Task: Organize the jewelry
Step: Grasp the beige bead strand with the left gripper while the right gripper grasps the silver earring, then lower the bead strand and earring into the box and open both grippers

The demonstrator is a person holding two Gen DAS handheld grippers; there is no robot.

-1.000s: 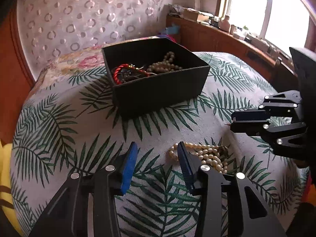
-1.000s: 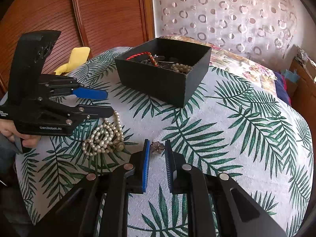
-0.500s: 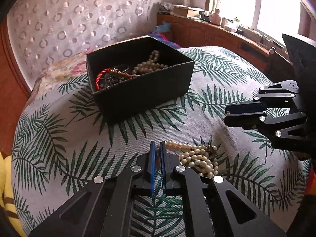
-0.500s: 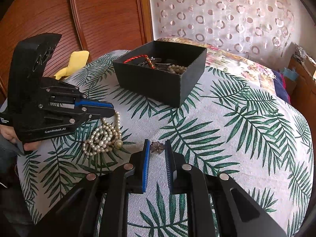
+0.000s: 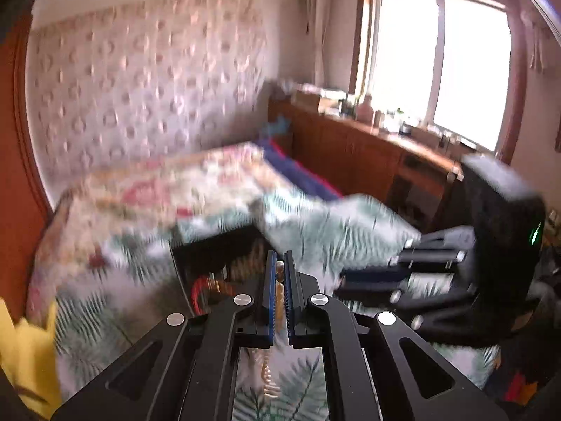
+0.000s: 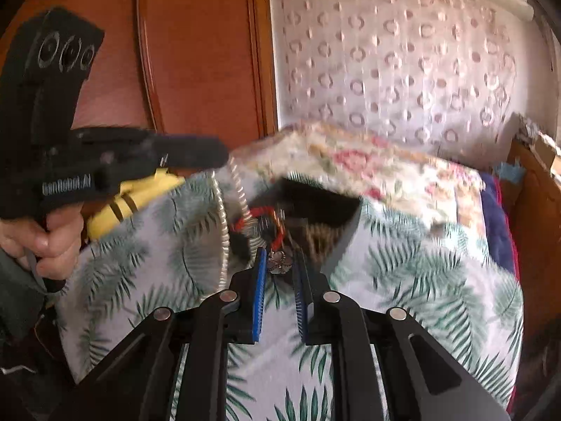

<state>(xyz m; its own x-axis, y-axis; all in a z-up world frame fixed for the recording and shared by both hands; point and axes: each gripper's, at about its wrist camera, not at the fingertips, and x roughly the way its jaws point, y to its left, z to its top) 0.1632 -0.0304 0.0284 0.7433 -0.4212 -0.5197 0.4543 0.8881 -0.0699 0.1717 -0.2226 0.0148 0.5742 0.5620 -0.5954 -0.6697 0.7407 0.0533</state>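
Observation:
My left gripper point(image 5: 279, 256) is shut on a pearl necklace point(image 5: 279, 273), whose strand dangles below the pads. In the right wrist view the left gripper point(image 6: 221, 154) hangs high at the left, and the necklace point(image 6: 224, 231) loops down from it. My right gripper point(image 6: 280, 256) is shut on a small flower-shaped brooch point(image 6: 279, 263) at its fingertips. In the left wrist view the right gripper point(image 5: 342, 280) is close on the right. The black box point(image 6: 315, 210) lies blurred just beyond both grippers, with a red bracelet point(image 6: 259, 214) inside. The box point(image 5: 210, 256) also shows left of my left pads.
The palm-leaf bedspread point(image 6: 420, 280) covers the bed, with a floral quilt point(image 5: 157, 193) behind it. A yellow item point(image 6: 140, 193) lies at the bed's left edge. A wooden cabinet point(image 5: 368, 154) stands under the window. A hand point(image 6: 52, 238) grips the left tool.
The left gripper shut on the pearl necklace and lifted it off the bedspread. The right gripper rose with the brooch. Both views now tilt up toward the wall.

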